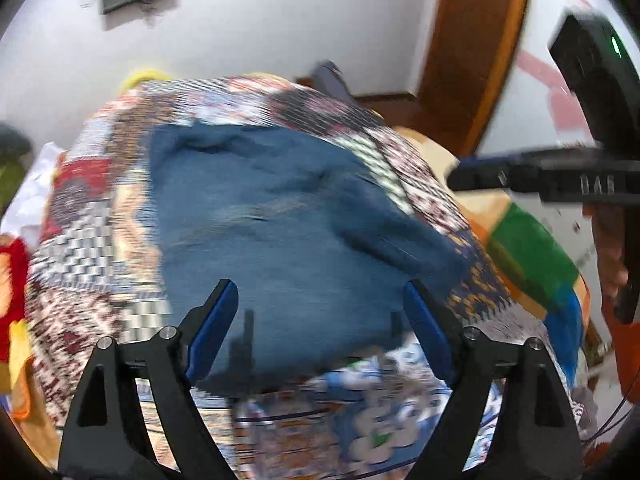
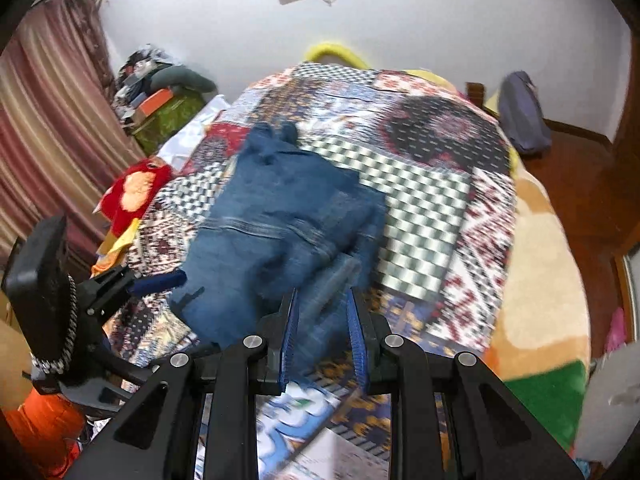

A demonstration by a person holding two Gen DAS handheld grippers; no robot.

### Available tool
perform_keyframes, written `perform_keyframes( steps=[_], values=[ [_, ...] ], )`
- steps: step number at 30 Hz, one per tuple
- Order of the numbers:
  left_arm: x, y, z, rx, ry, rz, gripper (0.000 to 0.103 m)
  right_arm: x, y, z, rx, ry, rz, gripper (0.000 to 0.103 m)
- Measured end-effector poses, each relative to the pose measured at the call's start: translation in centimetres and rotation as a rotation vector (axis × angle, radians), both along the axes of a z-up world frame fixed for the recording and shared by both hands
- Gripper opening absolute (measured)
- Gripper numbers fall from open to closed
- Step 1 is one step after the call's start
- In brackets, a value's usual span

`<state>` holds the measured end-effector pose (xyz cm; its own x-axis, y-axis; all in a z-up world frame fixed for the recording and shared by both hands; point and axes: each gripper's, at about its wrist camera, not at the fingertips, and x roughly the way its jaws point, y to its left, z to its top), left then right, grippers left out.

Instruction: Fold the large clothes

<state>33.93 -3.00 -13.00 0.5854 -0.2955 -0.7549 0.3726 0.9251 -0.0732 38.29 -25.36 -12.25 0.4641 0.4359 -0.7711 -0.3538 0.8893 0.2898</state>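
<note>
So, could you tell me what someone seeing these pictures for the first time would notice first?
Most striking is the blue denim garment, lying partly folded in the middle of a busy patchwork bedspread that covers the bed. The right gripper is closed on a fold of the denim at its near edge, while the left gripper hovers wide open over it. A red soft toy sits at the bed's left edge.

Blue denim garment [image 2: 276, 216], faded pale along its seams, on a patchwork bedspread [image 2: 424, 200] of black-and-white checks, red-and-white geometric motifs and navy-and-orange panels. Blanket [image 2: 536, 280] beneath: peach with a green patch. Curtain [image 2: 48, 128]: maroon and tan stripes. Soft item [image 2: 136, 188] at the bed's edge: red and orange. Wall [image 2: 440, 12]: white.
</note>
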Motion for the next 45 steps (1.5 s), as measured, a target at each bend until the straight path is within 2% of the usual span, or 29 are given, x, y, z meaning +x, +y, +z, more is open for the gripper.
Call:
perform_keyframes(
  steps=[3, 6, 8, 10, 12, 13, 15, 17, 18, 20, 23, 25, 26, 28, 31, 32, 34, 35, 38, 41, 45],
  values=[
    [0.9, 3.4, 0.7, 0.017, -0.033, 0.096, 0.091, 0.3, 2.3, 0.3, 0.017, -0.013, 0.047, 0.021],
    [2.2, 6.1, -0.1, 0.022, 0.0, 0.166, 0.091, 0.7, 4.4, -0.4, -0.003, -0.009, 0.08, 0.021],
    [2.9, 7.5, -1.4, 0.011, 0.047, 0.197, 0.091, 1.0, 5.6, -1.7, -0.046, 0.007, 0.097, 0.021],
    [3.3, 8.4, -3.1, 0.003, 0.104, 0.215, 0.091, 1.4, 6.2, -3.8, -0.135, 0.029, 0.089, 0.021],
    [3.4, 8.7, -4.8, 0.03, 0.14, 0.242, 0.091, 1.7, 6.4, -6.0, -0.237, 0.048, 0.078, 0.021],
    [3.3, 8.8, -5.5, 0.027, 0.15, 0.241, 0.093, 1.8, 6.2, -6.8, -0.259, 0.054, 0.078, 0.021],
    [2.9, 9.2, -6.4, -0.01, 0.158, 0.24, 0.095, 1.6, 5.2, -8.2, -0.27, 0.063, 0.073, 0.035],
    [2.5, 9.6, -6.7, -0.025, 0.157, 0.252, 0.098, 1.3, 4.0, -8.5, -0.321, 0.012, 0.013, 0.085],
    [2.2, 9.9, -7.0, -0.046, 0.161, 0.258, 0.098, 1.2, 3.6, -8.7, -0.335, -0.007, -0.005, 0.091],
    [1.7, 10.3, -7.2, -0.071, 0.177, 0.269, 0.098, 1.1, 2.6, -9.1, -0.285, 0.021, -0.001, 0.091],
    [0.9, 10.7, -7.0, -0.065, 0.181, 0.271, 0.098, 1.4, 1.3, -9.3, -0.208, 0.076, -0.011, 0.091],
    [0.2, 11.0, -6.7, -0.02, 0.169, 0.276, 0.098, 1.5, 0.6, -8.9, -0.168, 0.087, -0.017, 0.091],
    [0.0, 11.1, -6.6, 0.046, 0.157, 0.293, 0.098, 1.6, 0.3, -8.6, -0.16, 0.084, -0.021, 0.091],
    [0.0, 11.5, -6.8, 0.116, 0.153, 0.314, 0.098, 1.6, -0.3, -7.8, -0.169, 0.052, -0.049, 0.091],
    [0.1, 12.9, -6.8, 0.153, 0.155, 0.357, 0.097, 1.9, -1.5, -6.8, -0.181, 0.022, -0.087, 0.091],
    [0.2, 13.2, -6.6, 0.157, 0.144, 0.365, 0.097, 2.3, -2.1, -6.3, -0.223, -0.002, -0.129, 0.091],
    [0.4, 13.5, -5.5, 0.154, 0.109, 0.375, 0.097, 3.2, -2.9, -5.5, -0.282, -0.034, -0.176, 0.091],
    [0.6, 13.6, -4.6, 0.142, 0.084, 0.378, 0.097, 3.6, -3.3, -5.2, -0.266, -0.029, -0.177, 0.091],
    [1.5, 12.9, -2.9, 0.12, 0.043, 0.358, 0.097, 4.7, -3.6, -4.0, -0.151, 0.001, -0.162, 0.091],
    [3.1, 11.5, -1.7, 0.108, 0.007, 0.326, 0.097, 5.4, -2.2, -3.1, -0.072, -0.008, -0.116, 0.091],
    [5.5, 10.0, -1.4, 0.018, 0.011, 0.281, 0.097, 6.4, 0.9, -3.3, -0.002, 0.016, -0.035, 0.091]
  ],
)
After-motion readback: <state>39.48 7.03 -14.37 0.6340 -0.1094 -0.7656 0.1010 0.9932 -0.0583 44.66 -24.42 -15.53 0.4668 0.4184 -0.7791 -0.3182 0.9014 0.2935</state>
